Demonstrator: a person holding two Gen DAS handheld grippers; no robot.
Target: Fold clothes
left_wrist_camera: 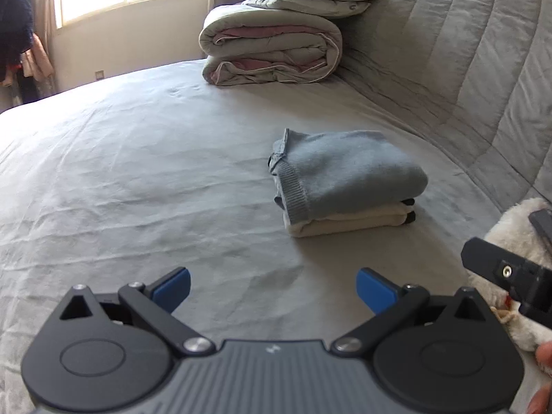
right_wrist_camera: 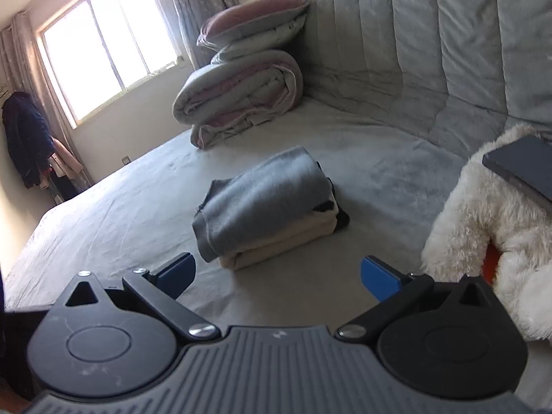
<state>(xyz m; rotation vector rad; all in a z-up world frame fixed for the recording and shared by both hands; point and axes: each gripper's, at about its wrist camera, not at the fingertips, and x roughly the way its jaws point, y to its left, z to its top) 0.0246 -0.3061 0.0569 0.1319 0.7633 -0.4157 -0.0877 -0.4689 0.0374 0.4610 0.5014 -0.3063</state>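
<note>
Both grippers are wide open with nothing in them, left gripper (left_wrist_camera: 272,288) and right gripper (right_wrist_camera: 277,276) both hanging over the bed (left_wrist_camera: 138,172), well short of the stack. The blue sweater (left_wrist_camera: 345,169) sits folded on top of a cream garment (left_wrist_camera: 348,222) mid-bed. My guess is this fold's done, so back off level without snagging it, then go for the fluffy white thing (right_wrist_camera: 483,214) on the right. The stack's long axis runs from its ribbed near-left end toward the headboard (right_wrist_camera: 431,51)
</note>
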